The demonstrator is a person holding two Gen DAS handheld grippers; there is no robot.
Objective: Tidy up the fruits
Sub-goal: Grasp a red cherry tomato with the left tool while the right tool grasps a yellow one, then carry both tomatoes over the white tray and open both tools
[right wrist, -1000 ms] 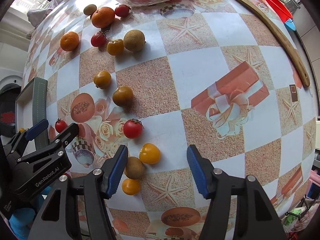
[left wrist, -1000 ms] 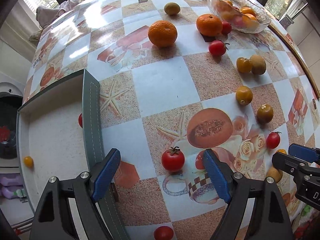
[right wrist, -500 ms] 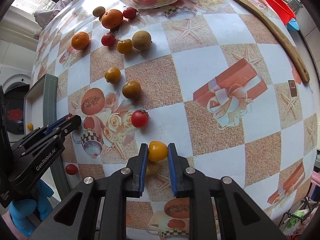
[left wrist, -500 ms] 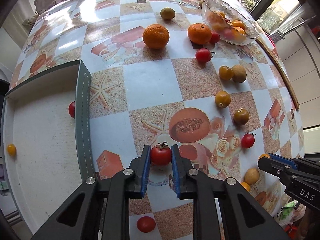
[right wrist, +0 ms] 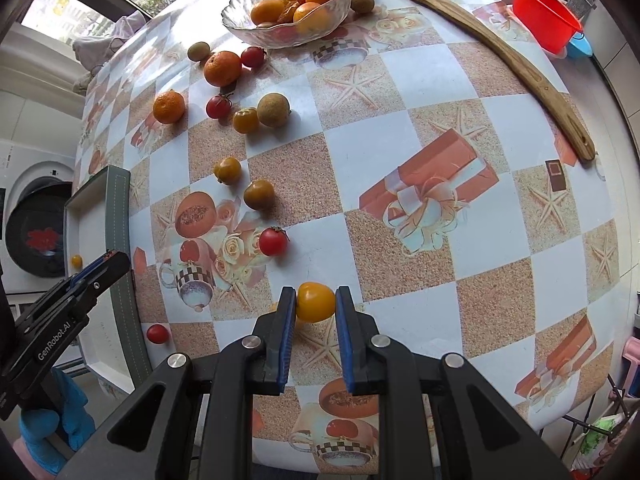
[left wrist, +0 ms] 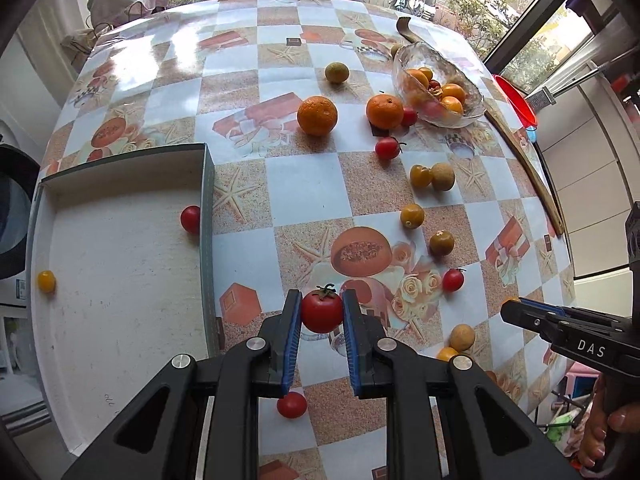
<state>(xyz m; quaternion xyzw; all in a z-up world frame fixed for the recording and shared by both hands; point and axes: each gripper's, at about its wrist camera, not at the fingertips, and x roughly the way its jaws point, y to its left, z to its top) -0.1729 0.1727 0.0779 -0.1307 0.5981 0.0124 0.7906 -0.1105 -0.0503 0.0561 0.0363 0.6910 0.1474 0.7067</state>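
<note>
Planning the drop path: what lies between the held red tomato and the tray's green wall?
Only bare tablecloth between red tomato and tray wall, in the left wrist view.

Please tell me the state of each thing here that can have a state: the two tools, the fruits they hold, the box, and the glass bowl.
Left tool: shut on the red tomato.
Red tomato: gripped between the blue pads.
Right tool: shut on the yellow tomato.
Yellow tomato: gripped between the pads.
Box: open, nearly bare, with two small fruits inside.
Glass bowl: upright, partly filled with fruit.
</note>
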